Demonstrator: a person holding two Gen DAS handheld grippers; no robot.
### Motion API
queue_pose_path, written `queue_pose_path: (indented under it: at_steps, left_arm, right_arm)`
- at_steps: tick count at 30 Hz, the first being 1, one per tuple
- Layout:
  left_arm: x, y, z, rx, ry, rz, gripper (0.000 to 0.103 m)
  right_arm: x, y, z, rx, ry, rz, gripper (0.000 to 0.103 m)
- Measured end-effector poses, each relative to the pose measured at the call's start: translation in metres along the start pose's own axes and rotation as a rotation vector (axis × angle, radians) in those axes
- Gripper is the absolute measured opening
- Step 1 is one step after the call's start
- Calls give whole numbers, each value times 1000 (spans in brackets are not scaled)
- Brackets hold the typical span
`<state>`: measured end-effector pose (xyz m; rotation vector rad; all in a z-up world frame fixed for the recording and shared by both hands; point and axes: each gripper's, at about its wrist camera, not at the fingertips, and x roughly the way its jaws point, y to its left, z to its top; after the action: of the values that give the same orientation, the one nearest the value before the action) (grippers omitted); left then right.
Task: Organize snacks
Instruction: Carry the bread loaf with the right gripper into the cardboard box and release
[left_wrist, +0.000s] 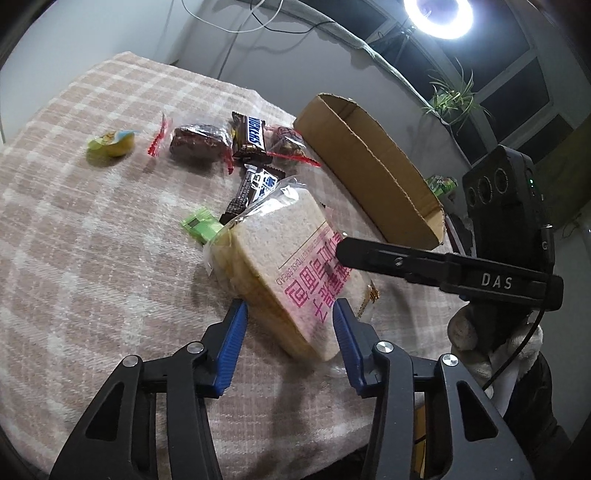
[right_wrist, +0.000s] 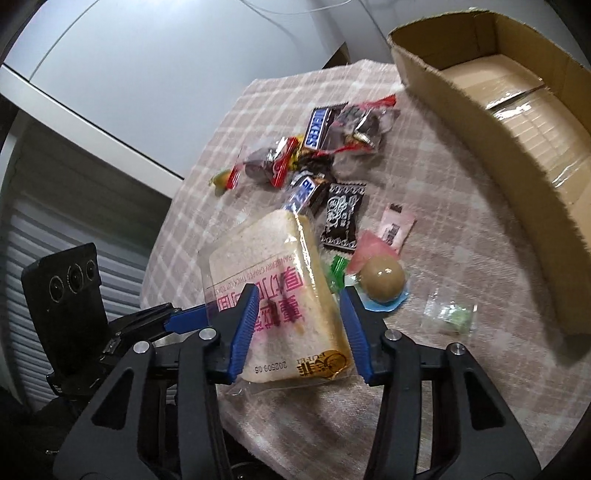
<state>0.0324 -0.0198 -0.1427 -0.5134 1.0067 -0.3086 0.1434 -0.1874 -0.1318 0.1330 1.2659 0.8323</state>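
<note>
Straddling the bagged bread (right_wrist: 280, 295), the right claw (right_wrist: 299, 325) sits wide open, blue pads either side. Left claw (left_wrist: 288, 339) spread open too at the loaf's near end. Cardboard box (right_wrist: 517, 155) waits at two o'clock on the bench (left_wrist: 92, 240).

Legible markings:
- Gripper (left_wrist: 480, 277), right of the left wrist frame: "DAS" in white on its black body.
- Snickers bar (left_wrist: 253, 134), upper centre: "SNICKERS", partly cut off; same bar (right_wrist: 318, 127) in the right wrist frame.
- Bread bag (right_wrist: 284, 295), centre: pink Chinese characters, small line ending "THICK CUT TOAST", "FUFEI" on a gold badge, date code "202509 05"; (left_wrist: 295, 273) shows "TOAST BREAD".
</note>
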Motion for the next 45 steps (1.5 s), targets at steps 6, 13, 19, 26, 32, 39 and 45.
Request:
queue_pose_path:
  at_steps: [6,13,19,26,32,39,45]
  left_arm:
    - [3,-3,2,18,-2,1,41]
    - [-7,-15,8,56,-40,22,40]
    - [-13,-35,21,101,-77,9,40]
    - [-7,-67,44,160,-104,-28,40]
    - [8,-104,68,232,-126,-52,40]
    - [38,-136,94,264,-114,-82,40]
    - [67,-155,108,286,-89,-87,38]
  right_arm:
    - [-3,5,-2,-7,-4,-3,43]
    - [-24,7,-4,2,-45,9,43]
    - [-57,3,3,-8,-105,-9,43]
    - [-104,-14,15,6,-182,-47,43]
    - [-139,-33,26,31,-241,-97,43]
    - [-162,-69,36,83,-271,-142,43]
    - [-169,-100,45,129,-287,-165,43]
